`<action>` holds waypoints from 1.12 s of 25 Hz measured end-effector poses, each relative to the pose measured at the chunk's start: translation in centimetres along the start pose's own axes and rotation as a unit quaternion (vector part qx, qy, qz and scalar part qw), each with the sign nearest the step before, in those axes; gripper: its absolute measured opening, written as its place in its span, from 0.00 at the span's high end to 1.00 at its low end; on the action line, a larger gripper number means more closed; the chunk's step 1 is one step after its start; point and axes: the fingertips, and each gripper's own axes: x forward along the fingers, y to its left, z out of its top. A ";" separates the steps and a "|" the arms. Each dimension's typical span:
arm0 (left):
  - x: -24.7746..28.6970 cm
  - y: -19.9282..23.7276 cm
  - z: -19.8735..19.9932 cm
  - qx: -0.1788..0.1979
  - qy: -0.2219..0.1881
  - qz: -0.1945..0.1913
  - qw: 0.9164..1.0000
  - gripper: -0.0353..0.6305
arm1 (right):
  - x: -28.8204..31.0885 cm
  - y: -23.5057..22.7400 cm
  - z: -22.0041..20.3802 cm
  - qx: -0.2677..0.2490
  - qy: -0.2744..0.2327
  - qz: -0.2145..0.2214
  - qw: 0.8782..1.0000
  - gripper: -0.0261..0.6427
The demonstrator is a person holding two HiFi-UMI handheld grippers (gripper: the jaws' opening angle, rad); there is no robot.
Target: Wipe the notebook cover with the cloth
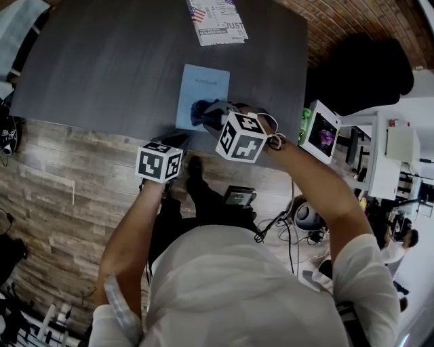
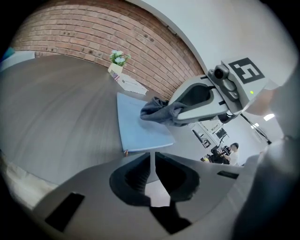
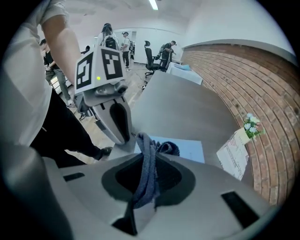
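Spanning the upper part of the head view, a dark grey wood-grain tabletop [image 1: 102, 61] is seen, with a red brick wall [image 2: 93, 33] behind its far side. A light blue rectangular notebook [image 1: 203, 85] lies closed and flat on the tabletop, close to the near edge and in front of the person. A printed white leaflet [image 1: 217, 20] rests well apart from it, at the far edge.

The right claw [image 1: 215, 114] is held low over the near half of the notebook cover. Its jaws are seen in the right gripper view [image 3: 149, 140] clamped on a dark blue-grey cloth [image 3: 146, 173]. The cloth runs between the jaws, and its free end is bunched on the blue cover [image 3: 190, 149].

The left claw [image 1: 178, 141] is held at the near edge of the tabletop, just beside the near left corner of the notebook [image 2: 138, 126]. Whether it touches the cover cannot be told. In the left gripper view its jaws [image 2: 151, 161] are drawn together with only a thin slit between them, and nothing is held there.

A small pot of white flowers [image 2: 118, 57] stands by the brick wall, just beyond the leaflet [image 2: 131, 84].
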 end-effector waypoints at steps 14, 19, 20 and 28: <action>-0.5 1.1 0.3 -0.025 -0.011 -0.008 1.000 0.91 | 3.9 -8.6 1.3 -0.006 0.032 -0.053 0.998 0.86; -0.5 1.3 0.3 -0.028 -0.009 -0.008 1.000 0.91 | 4.6 -11.8 2.1 -0.017 0.040 -0.079 0.996 0.86; -0.5 1.4 0.3 -0.029 -0.009 -0.008 1.000 0.91 | 4.9 -12.5 2.2 -0.016 0.042 -0.086 0.995 0.86; -0.5 1.8 -0.2 -0.036 -0.002 -0.010 0.999 0.91 | 7.5 -15.3 1.8 0.005 0.071 -0.119 0.990 0.86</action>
